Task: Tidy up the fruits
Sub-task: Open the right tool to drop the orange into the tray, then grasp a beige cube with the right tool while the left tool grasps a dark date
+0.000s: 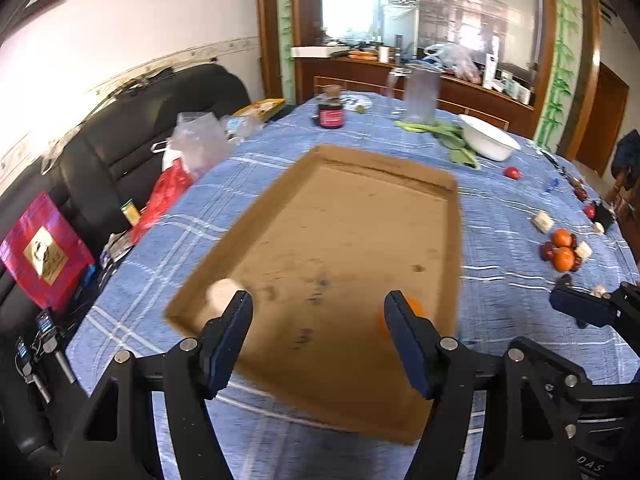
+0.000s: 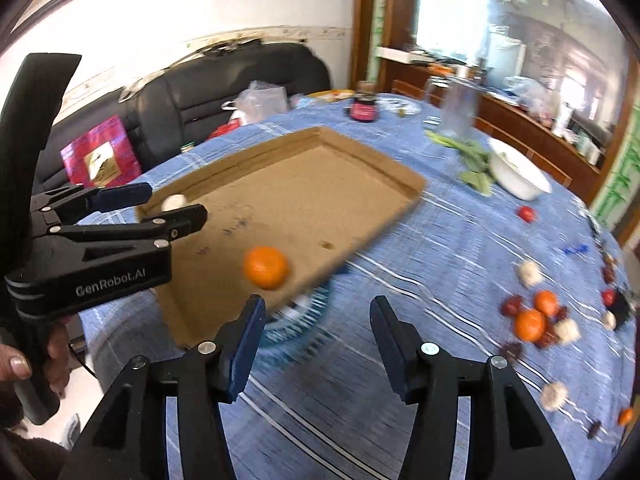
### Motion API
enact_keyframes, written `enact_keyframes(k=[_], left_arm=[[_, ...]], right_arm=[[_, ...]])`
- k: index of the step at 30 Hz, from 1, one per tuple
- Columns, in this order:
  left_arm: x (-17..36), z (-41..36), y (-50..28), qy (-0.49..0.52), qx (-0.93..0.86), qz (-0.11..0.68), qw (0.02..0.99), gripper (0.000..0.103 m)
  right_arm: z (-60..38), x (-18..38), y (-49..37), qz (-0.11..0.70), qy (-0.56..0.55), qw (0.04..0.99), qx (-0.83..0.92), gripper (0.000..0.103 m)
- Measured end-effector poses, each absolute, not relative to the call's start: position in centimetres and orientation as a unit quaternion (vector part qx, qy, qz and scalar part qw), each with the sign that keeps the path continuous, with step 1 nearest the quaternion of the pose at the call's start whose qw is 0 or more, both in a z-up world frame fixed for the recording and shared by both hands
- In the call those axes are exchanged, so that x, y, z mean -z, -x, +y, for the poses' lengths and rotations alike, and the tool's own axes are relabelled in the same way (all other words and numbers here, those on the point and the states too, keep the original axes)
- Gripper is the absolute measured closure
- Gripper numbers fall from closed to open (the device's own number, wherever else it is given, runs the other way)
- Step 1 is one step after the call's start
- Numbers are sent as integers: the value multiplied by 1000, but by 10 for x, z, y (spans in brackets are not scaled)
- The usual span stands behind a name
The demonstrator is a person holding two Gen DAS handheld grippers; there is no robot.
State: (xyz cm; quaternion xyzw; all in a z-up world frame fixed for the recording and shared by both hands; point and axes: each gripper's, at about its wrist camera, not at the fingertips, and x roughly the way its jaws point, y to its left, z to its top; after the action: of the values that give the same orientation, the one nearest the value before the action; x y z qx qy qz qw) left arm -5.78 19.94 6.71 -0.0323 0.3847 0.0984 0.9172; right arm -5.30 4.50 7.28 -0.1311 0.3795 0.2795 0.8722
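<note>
Both grippers hang over the counter (image 2: 400, 240) with jaws spread and nothing between them. In the cardboard tray (image 2: 288, 196) lie an orange (image 2: 265, 267) and a pale lump (image 2: 174, 201). More fruit (image 2: 534, 318) sits scattered well apart.

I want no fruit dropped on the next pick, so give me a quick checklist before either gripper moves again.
1. Left gripper free of fruit: ok, open.
2. Right gripper free of fruit: ok, open.
3. Orange inside the cardboard tray: ok, near the edge.
4. White piece in the tray: ok.
5. Fruit pile left on the tablecloth: not ok, unsorted.
6. Tray sitting flat: cannot tell, blurred.
</note>
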Motion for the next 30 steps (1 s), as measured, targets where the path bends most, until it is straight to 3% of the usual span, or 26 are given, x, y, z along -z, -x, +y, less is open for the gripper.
enact_keyframes(k=[14, 25, 27, 29, 30], left_arm=[[-50, 63, 23, -17, 29, 429, 903, 32], [-37, 15, 26, -30, 77, 462, 883, 32], [-37, 6, 27, -32, 87, 466, 880, 32], [-36, -4, 26, -37, 97, 467, 878, 32], [-36, -10, 25, -39, 104, 468, 877, 32]], right_arm=[[-144, -57, 38, 421, 49, 899, -107, 45], [-180, -25, -7, 458, 28, 880, -123, 45], [-175, -20, -14, 461, 26, 876, -142, 50], [-168, -15, -19, 464, 40, 870, -159, 74], [-166, -13, -20, 467, 46, 868, -160, 76]])
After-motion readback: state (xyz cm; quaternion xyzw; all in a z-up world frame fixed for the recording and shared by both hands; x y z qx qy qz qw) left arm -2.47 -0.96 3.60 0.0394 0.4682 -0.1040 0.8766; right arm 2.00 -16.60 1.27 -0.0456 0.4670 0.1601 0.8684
